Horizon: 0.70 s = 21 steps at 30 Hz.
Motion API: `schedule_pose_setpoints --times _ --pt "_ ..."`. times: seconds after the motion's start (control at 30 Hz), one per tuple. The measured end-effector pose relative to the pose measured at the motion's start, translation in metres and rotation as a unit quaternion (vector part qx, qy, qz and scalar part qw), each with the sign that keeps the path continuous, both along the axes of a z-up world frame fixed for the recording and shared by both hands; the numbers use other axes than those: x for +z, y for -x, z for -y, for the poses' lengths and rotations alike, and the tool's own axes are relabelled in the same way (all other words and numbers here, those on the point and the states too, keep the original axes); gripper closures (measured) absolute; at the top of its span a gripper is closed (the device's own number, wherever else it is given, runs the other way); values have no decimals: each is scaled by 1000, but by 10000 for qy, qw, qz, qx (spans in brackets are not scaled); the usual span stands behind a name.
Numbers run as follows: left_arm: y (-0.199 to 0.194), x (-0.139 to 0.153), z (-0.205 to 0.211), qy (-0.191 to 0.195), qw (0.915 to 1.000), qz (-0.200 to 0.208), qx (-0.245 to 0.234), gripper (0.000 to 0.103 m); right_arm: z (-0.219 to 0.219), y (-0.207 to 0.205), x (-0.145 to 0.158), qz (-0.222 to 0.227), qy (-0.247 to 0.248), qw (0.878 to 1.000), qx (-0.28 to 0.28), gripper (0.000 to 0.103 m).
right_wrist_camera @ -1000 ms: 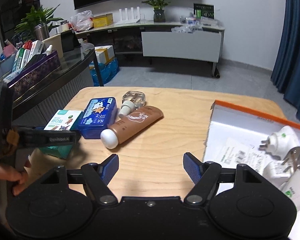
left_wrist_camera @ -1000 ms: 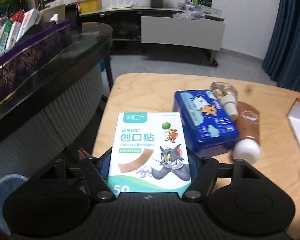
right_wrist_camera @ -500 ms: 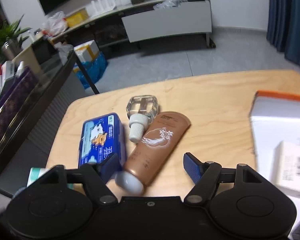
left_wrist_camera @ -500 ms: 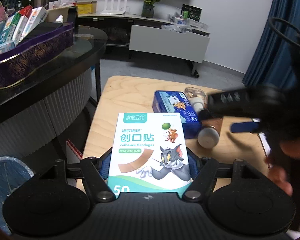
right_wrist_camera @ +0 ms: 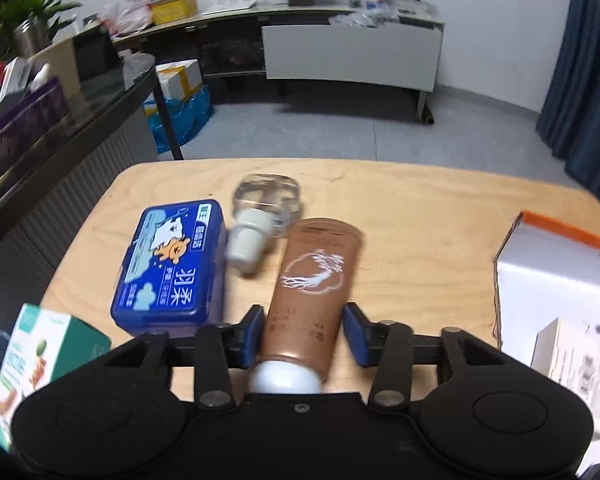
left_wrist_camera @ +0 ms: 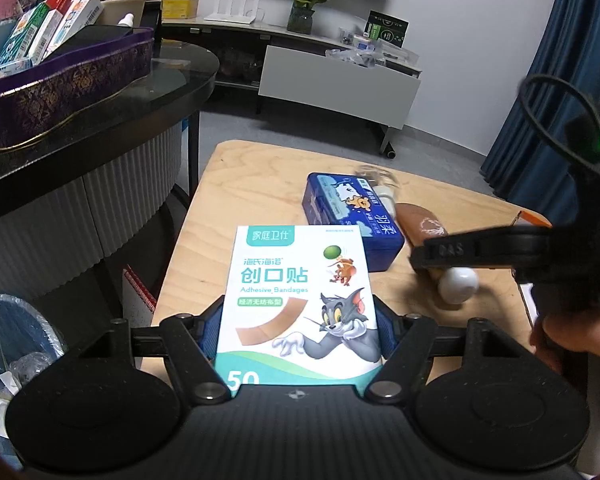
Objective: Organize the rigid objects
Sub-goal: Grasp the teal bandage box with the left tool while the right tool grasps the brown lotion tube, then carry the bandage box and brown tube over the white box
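My left gripper (left_wrist_camera: 300,332) is shut on a white and teal adhesive bandage box (left_wrist_camera: 296,304), held off the left end of the wooden table (left_wrist_camera: 236,200). The box also shows at the lower left of the right wrist view (right_wrist_camera: 40,356). My right gripper (right_wrist_camera: 304,332) has its jaws closed in around a brown tube (right_wrist_camera: 316,280) with a white cap, which lies on the table with the blue pads against its sides near the cap. Left of the tube lie a blue tin (right_wrist_camera: 172,268) and a clear bottle (right_wrist_camera: 260,208) with a white cap.
An open white box with an orange rim (right_wrist_camera: 556,272) holds small items at the table's right end. A dark glass side table carries a purple tray (left_wrist_camera: 60,80) of boxes on the left. A blue waste bin (left_wrist_camera: 12,332) stands below it. A hand (left_wrist_camera: 568,332) holds the right gripper.
The right gripper came down to the brown tube and its jaws closed around it. The left gripper drifted slightly with the bandage box still held.
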<state>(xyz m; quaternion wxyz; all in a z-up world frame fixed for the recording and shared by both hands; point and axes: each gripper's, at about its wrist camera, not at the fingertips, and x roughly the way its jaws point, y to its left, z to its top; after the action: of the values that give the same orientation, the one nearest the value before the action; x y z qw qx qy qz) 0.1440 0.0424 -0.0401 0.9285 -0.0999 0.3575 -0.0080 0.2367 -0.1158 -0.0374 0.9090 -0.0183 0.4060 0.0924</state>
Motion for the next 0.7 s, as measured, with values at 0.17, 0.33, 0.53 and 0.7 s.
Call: schedule_pose_setpoints --times 0.17,0.33,0.53,0.7 --pt "6 7 8 -103 9999 127 -57 32 16 24 8 92 -87 9999 69 58" --pt "20 16 18 -45 9998 181 -107 32 41 64 30 400 -286 9988 76 58" --pt "43 35 44 -25 9992 345 -192 32 72 114 61 750 -452 9962 -49 58" --pt "65 52 80 22 9974 543 -473 32 112 163 74 981 -496 9934 -323 58"
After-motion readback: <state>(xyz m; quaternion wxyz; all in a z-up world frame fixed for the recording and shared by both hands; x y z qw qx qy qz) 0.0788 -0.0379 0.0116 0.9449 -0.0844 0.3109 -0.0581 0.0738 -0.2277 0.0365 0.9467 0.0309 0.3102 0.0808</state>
